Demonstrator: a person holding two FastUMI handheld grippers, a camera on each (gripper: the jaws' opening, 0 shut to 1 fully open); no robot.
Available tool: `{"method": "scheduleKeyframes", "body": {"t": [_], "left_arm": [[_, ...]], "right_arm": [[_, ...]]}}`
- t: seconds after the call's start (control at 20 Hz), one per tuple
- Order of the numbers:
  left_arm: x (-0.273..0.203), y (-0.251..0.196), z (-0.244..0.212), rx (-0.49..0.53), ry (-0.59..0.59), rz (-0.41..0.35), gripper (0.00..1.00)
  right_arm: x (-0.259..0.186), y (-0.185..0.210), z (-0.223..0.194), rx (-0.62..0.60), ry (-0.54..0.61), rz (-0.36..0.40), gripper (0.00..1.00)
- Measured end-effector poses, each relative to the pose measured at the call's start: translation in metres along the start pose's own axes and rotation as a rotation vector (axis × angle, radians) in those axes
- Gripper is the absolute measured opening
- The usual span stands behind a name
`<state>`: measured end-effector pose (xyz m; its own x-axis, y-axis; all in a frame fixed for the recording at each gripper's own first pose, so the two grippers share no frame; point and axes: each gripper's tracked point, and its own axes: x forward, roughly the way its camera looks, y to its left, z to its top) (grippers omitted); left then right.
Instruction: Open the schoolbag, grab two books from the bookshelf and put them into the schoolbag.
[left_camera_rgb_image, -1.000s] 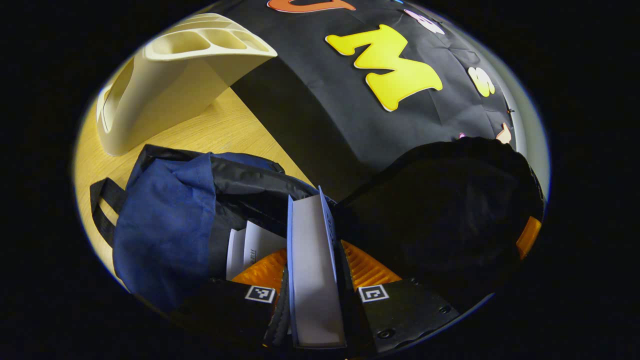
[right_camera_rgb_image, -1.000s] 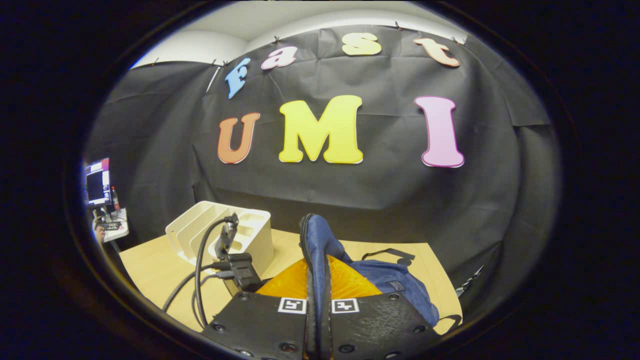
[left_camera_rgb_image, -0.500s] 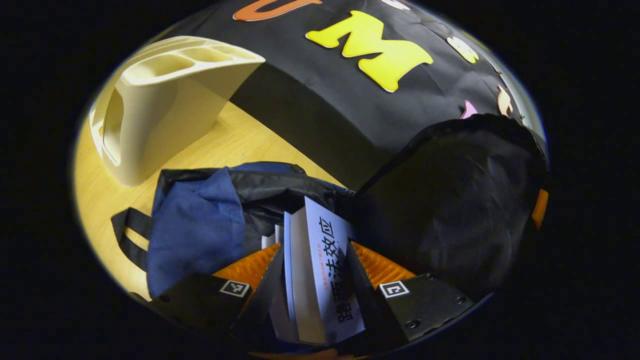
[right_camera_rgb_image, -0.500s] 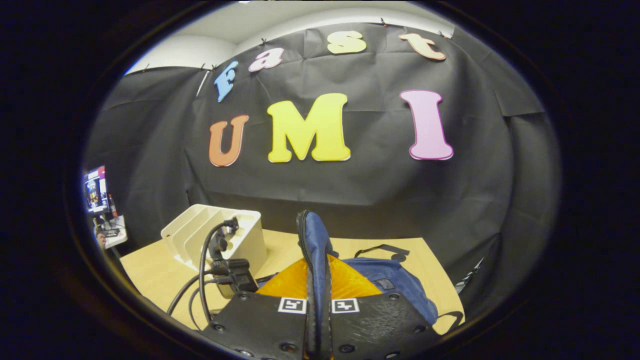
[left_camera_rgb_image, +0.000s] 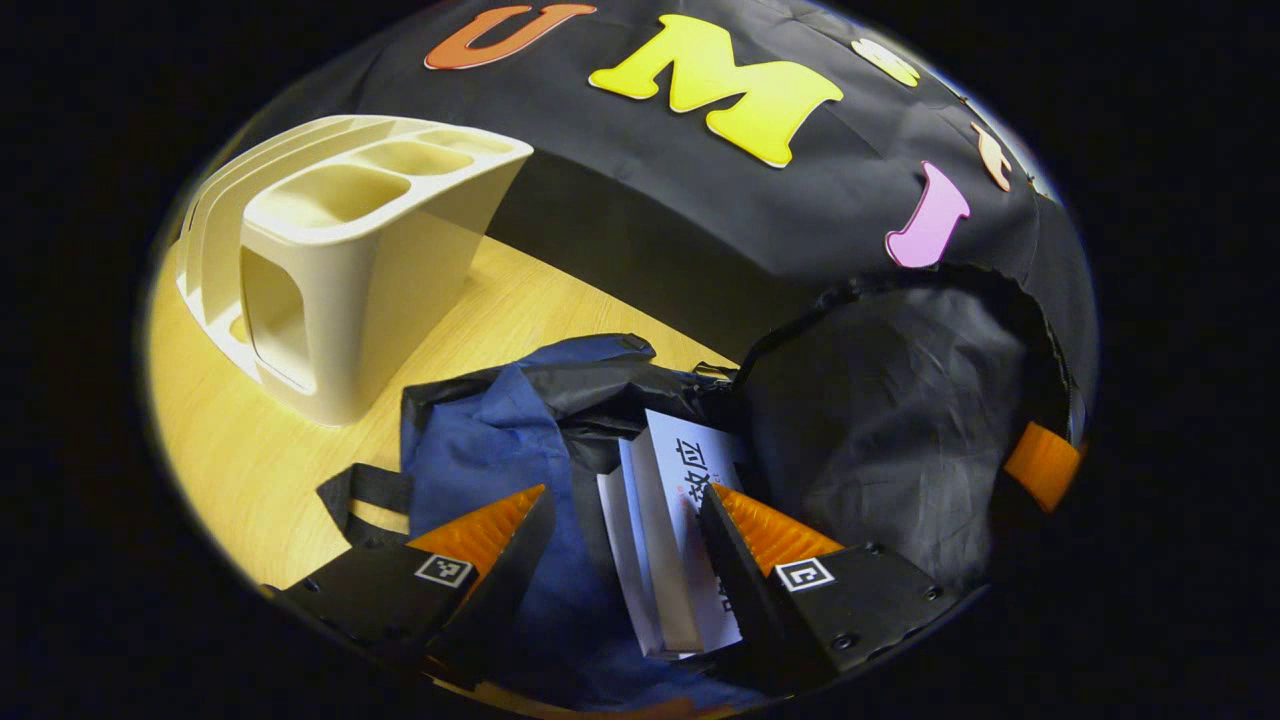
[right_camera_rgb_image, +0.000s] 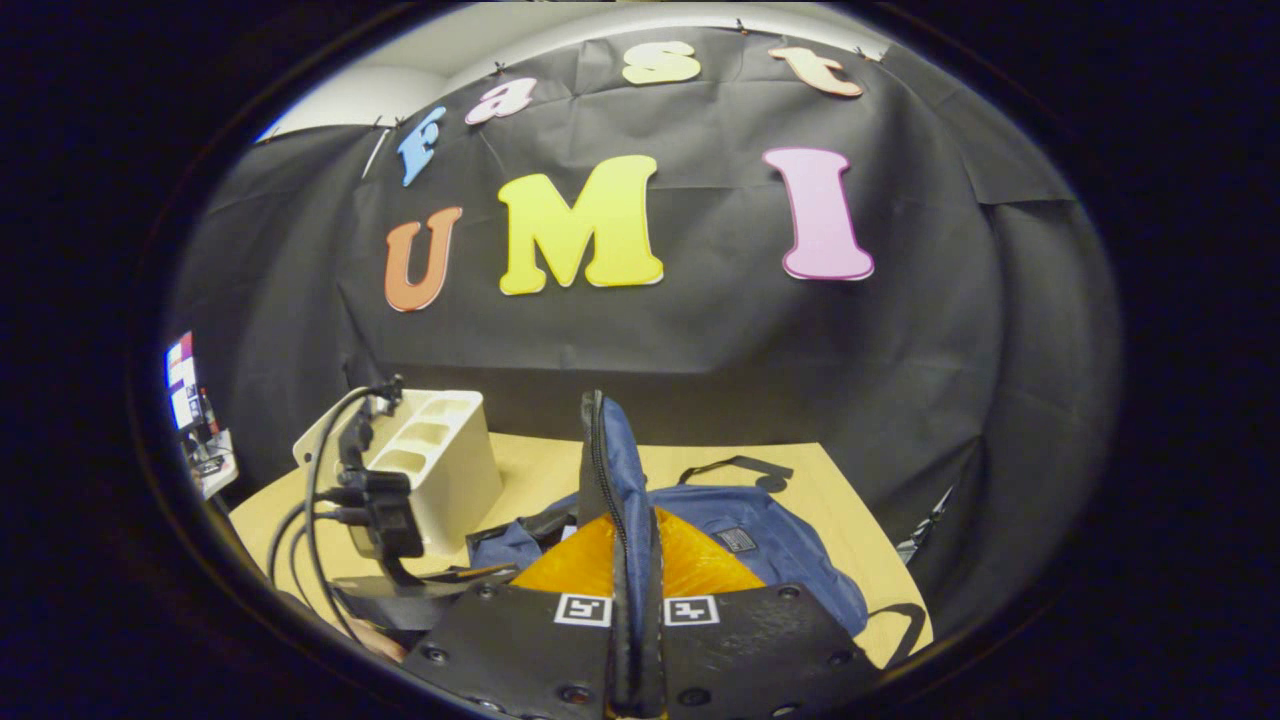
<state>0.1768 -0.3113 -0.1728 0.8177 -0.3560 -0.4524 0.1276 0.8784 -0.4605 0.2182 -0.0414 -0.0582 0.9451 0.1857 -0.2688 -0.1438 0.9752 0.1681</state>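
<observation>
Soft blue schoolbag (left_camera_rgb_image: 480, 450) gaping; flat rectangular books (left_camera_rgb_image: 670, 500) inside.

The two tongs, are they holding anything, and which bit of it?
The right tongs pinch the raised edge of the schoolbag's flap, keeping it up. The left tongs are open, holding nothing; the books sit loose in the schoolbag.

The blue schoolbag (left_camera_rgb_image: 480, 450) lies open on the tabletop (left_camera_rgb_image: 250, 470), two white books (left_camera_rgb_image: 670, 520) standing inside; beside it, the cream bookshelf (left_camera_rgb_image: 340, 260).
</observation>
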Motion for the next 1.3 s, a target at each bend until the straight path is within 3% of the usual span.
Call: {"method": "scheduleKeyframes", "body": {"t": [0.5,0.6,0.75,0.8,1.0,1.2,1.3], "left_arm": [[-0.062,0.063,0.020,0.136,-0.112,0.096,0.94],[-0.079,0.075,0.027,0.140,-0.140,0.116,0.94],[-0.105,0.094,0.035,0.151,-0.185,0.143,0.94],[-0.114,0.101,0.036,0.156,-0.196,0.155,0.92],[-0.154,0.127,0.044,0.214,-0.263,0.214,0.92],[-0.202,0.146,0.056,0.296,-0.359,0.264,0.89],[-0.222,0.148,0.057,0.328,-0.388,0.269,0.89]], "right_arm": [[-0.009,-0.031,-0.046,0.036,0.056,-0.110,0.04],[-0.016,-0.033,-0.052,0.027,0.063,-0.134,0.16],[-0.025,-0.039,-0.066,0.022,0.077,-0.193,0.22],[-0.030,-0.039,-0.070,0.021,0.079,-0.207,0.31],[-0.049,-0.034,-0.079,0.045,0.064,-0.233,0.38],[-0.069,-0.031,-0.086,0.027,0.017,-0.277,0.35],[-0.081,-0.029,-0.087,0.020,-0.003,-0.300,0.39]]}}
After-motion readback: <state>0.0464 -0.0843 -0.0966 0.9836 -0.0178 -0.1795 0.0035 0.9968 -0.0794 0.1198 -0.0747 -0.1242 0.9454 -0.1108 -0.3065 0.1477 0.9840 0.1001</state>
